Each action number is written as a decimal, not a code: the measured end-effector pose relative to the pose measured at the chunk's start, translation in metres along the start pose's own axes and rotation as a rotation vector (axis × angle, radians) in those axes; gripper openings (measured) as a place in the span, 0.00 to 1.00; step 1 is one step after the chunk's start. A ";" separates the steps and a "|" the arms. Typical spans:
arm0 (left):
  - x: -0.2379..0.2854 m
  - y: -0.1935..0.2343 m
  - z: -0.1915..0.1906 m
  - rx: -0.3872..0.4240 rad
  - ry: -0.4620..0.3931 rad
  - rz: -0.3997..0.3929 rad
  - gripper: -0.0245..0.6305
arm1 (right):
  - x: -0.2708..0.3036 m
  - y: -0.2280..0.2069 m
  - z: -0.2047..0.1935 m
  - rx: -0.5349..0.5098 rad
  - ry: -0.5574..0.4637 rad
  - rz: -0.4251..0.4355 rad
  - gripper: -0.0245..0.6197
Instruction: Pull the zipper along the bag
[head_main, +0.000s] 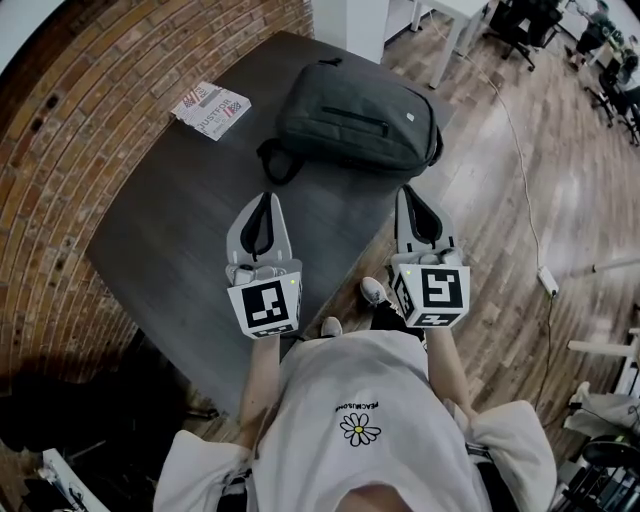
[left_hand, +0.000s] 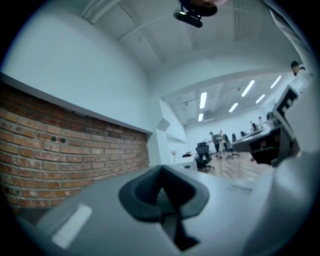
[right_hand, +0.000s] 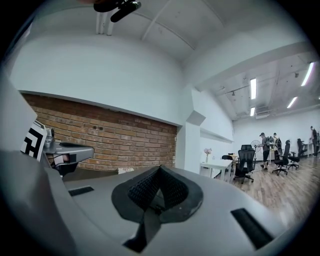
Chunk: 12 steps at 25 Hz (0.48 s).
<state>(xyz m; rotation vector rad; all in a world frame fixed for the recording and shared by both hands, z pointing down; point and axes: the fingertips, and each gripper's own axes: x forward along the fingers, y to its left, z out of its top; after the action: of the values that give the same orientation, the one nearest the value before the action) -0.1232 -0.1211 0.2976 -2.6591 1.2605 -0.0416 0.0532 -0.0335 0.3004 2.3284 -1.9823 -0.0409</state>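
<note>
Head view — left gripper (head_main: 265, 200), right gripper (head_main: 411, 192) closed, empty (bag (head_main: 358, 120) ahead, apart) — right at table (head_main: 170, 250) edge

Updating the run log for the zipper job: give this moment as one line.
phase: pre-contact | left claw: shut, empty | right claw: shut, empty | bag: lying on table, untouched, ahead of both claws
</note>
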 end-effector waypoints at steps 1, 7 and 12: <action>-0.001 -0.001 0.002 -0.002 -0.006 -0.004 0.04 | -0.002 -0.001 0.000 0.002 -0.001 -0.004 0.04; -0.003 -0.005 0.006 -0.005 -0.022 -0.011 0.04 | -0.006 -0.004 0.000 0.008 -0.004 -0.016 0.04; 0.000 -0.006 0.011 -0.021 -0.043 -0.009 0.04 | -0.004 -0.004 -0.002 0.004 0.000 -0.012 0.04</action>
<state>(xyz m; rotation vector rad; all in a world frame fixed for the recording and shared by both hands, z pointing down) -0.1175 -0.1151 0.2878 -2.6683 1.2422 0.0276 0.0570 -0.0286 0.3018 2.3424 -1.9697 -0.0377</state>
